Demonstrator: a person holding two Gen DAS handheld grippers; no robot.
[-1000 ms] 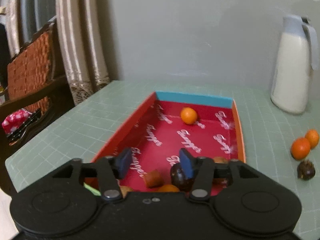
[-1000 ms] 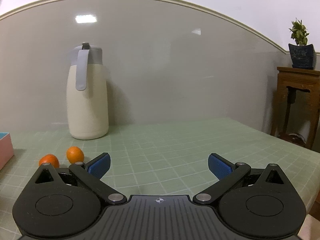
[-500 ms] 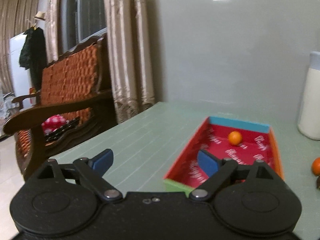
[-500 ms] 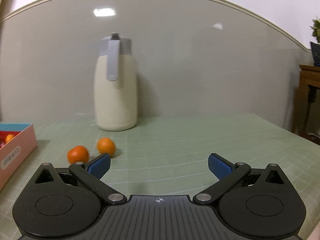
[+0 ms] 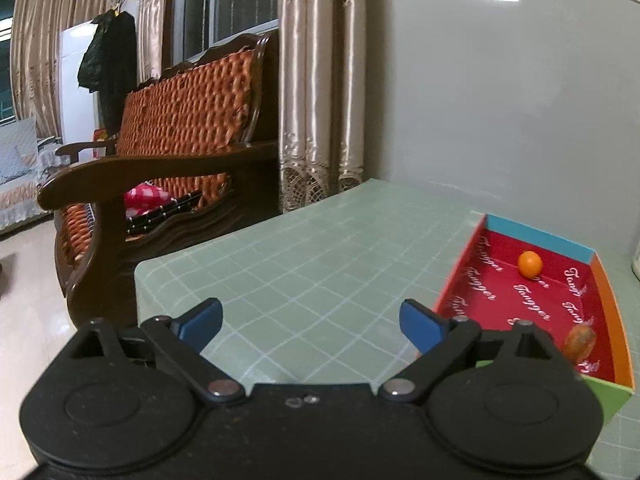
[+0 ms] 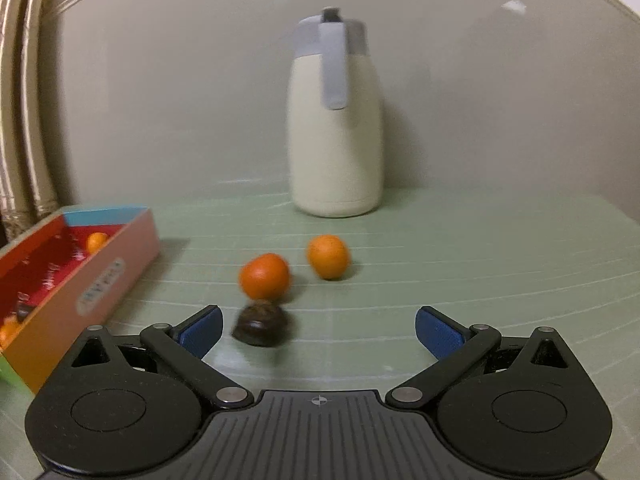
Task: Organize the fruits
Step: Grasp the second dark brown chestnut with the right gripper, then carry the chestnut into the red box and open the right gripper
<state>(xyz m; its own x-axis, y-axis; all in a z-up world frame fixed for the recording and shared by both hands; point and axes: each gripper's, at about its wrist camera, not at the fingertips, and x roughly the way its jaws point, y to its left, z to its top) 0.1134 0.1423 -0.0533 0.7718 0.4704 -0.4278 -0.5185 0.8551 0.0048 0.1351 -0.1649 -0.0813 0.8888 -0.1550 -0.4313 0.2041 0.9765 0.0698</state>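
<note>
Right wrist: dark fruit [image 6: 261,325] between spread jaws.

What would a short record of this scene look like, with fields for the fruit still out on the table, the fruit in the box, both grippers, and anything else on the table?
fruit on table: two oranges and one dark fruit, lying close together
fruit in box: one orange at the far end of the red box; more near the front, partly hidden
left gripper: open, empty, over bare table
right gripper: open, empty, facing the loose fruit
other: white jug by the wall
</note>
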